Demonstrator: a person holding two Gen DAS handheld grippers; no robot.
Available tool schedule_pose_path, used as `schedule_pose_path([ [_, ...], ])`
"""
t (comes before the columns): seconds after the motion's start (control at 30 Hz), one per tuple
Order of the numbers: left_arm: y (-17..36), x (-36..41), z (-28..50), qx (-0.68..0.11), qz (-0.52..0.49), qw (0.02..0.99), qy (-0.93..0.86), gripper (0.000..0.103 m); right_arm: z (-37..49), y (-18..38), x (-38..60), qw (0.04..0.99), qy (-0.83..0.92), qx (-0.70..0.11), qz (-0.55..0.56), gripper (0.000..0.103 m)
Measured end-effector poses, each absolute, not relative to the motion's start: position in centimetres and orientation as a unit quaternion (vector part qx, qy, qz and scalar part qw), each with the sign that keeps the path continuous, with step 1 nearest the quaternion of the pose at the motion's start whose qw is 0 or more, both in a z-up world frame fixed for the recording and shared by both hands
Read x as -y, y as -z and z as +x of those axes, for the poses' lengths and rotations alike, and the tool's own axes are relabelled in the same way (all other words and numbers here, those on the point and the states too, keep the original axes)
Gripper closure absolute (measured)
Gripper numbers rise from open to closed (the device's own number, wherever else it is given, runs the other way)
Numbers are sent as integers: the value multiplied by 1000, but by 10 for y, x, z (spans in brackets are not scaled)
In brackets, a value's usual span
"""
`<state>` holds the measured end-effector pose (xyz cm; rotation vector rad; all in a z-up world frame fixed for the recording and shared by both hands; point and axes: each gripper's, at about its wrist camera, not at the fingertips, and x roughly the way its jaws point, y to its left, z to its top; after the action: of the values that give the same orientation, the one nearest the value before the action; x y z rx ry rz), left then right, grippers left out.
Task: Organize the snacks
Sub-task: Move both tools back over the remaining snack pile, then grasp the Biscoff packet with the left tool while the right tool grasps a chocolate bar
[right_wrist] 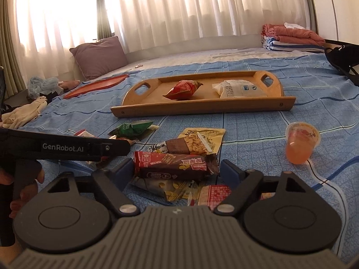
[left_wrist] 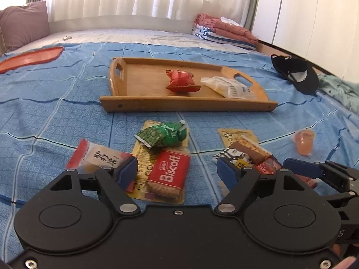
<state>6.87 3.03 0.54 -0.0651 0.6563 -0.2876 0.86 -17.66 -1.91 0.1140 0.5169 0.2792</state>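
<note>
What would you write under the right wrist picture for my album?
Open right gripper poised around a chocolate bar on the blue bedspread, two snacks already on the wooden tray.

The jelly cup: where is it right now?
The jelly cup stands on the blue bedspread at the right of both views, right of the loose snacks and nearer than the tray.

Bright daylight glows through sheer white curtains (right_wrist: 179, 11), blown out at upper left; fisheye bends edges; focus slightly soft.

Right tongs (right_wrist: 177, 171) spread wide — red-brown snack bar (right_wrist: 175, 164) between fingers.
</note>
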Motion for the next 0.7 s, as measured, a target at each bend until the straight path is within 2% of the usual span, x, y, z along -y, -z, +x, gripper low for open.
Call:
schedule_pose_path([
  [0.17, -3, -25, 68, -326, -23, 934, 143, 34, 5, 10, 178, 957, -141, -247, 51, 29],
  [0.23, -3, -22, 67, -325, -16, 935, 141, 40, 5, 9, 179, 957, -141, -249, 50, 32],
  [0.3, -3, -21, 65, -326, -13, 934, 145, 52, 5, 10, 180, 957, -139, -251, 52, 31],
  [0.33, -4, -20, 65, -327, -11, 934, 146, 54, 6, 11, 181, 957, -136, -252, 57, 30],
  [0.37, -4, -19, 65, -327, -9, 933, 147, 60, 7, 12, 182, 956, -134, -254, 63, 21],
  [0.43, -5, -18, 64, -330, -5, 932, 149, 71, 9, 13, 184, 954, -135, -257, 74, 13],
  [0.5, -6, -17, 63, -330, -4, 932, 148, 71, 10, 14, 185, 955, -127, -255, 77, 10],
  [0.57, -6, -16, 62, -330, -2, 932, 148, 71, 13, 14, 184, 958, -115, -253, 71, 0],
  [0.63, -6, -15, 63, -329, -3, 933, 144, 65, 18, 14, 186, 957, -110, -259, 65, 0],
  [0.7, -5, -15, 66, -329, -9, 933, 142, 54, 25, 14, 186, 954, -110, -274, 53, 0],
])
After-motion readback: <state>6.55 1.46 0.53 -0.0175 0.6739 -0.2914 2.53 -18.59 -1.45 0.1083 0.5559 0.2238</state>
